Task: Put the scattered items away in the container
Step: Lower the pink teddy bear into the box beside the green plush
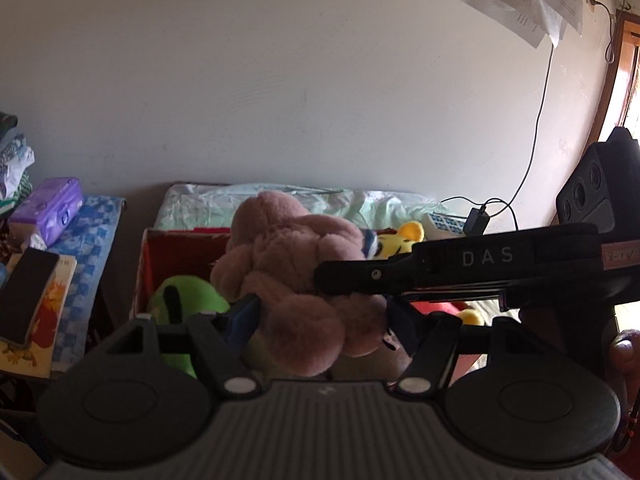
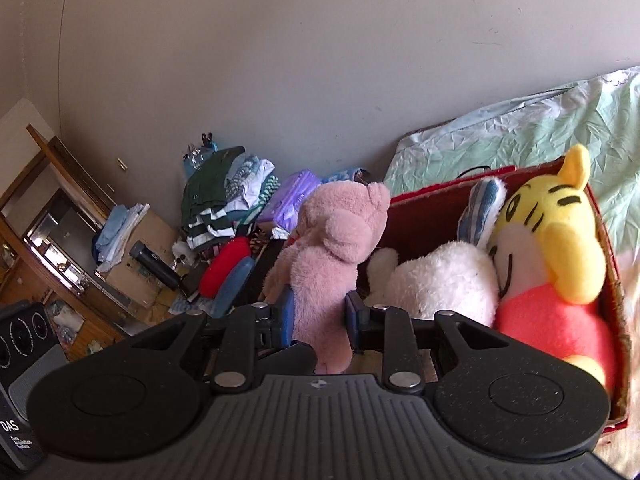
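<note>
Bedside red box (image 2: 440,200) — both tongs (image 1: 316,316) (image 2: 318,312) clamp the pink bear (image 1: 296,264); green plush (image 1: 188,300) inside.

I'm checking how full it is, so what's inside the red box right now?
Inside the red box sit a yellow tiger plush, a white plush and a green plush. The pink teddy and the grippers cover the box floor.

Fuzzy plush pink teddy bear (image 2: 332,256).
</note>
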The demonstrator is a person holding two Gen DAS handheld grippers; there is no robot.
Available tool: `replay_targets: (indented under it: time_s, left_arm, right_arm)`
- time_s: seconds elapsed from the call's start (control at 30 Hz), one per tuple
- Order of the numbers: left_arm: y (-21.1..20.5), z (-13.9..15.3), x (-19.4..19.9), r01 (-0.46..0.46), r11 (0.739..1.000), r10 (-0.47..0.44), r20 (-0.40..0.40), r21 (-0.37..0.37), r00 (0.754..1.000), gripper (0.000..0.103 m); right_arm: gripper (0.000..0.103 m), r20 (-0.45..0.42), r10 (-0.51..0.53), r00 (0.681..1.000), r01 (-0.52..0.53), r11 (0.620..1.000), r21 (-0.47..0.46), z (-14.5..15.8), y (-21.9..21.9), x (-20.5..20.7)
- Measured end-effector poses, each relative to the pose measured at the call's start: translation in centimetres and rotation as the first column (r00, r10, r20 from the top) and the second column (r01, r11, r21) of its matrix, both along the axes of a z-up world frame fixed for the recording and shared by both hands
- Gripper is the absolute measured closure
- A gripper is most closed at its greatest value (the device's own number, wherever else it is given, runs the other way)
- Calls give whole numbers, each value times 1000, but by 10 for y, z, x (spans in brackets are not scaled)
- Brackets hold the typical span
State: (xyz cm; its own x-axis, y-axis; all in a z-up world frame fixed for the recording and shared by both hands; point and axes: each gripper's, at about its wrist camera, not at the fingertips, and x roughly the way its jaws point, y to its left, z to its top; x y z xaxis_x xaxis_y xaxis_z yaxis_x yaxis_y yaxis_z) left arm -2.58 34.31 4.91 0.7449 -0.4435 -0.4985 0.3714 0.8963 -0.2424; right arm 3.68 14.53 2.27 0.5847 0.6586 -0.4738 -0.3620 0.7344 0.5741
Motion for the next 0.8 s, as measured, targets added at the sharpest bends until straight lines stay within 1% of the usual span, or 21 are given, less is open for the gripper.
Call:
replay_targets:
  time_s: [0.1,0.27,0.4,0.53,0.6,0.7,0.8]
  left_arm:
    - [8,-14,4,12,1000,-12,-43,3,999,33]
    - [11,-21,1,59,998,-59,-37,24,998,34]
    - [9,-28,5,88,996,-87,-61,14,994,34]
    - [8,-36,15,86,996,-84,-88,15,993,34]
    - [8,-37,18,81,997,-79,-86,19,993,34]
    - [10,-40,23,75,997,-72,-101,19,992,34]
    - [9,-39,16,84,996,-81,-109,18,991,34]
  right_arm:
    - [75,-32,0,999,-1,999,-36,-11,9,1]
    - [75,-73,-24,997,23,999,-26,-19,3,-5]
    - [76,-84,-54,995,49,997,-62,-23,1,-9]
    - [75,-87,-72,994,63,992,-110,-26,5,-4]
    - [75,-89,-78,993,68,991,-112,-28,7,0]
    - [75,-114,-95,989,81,990,-119,-32,9,6]
    - [75,-129,-90,988,72,988,-135,-30,10,3]
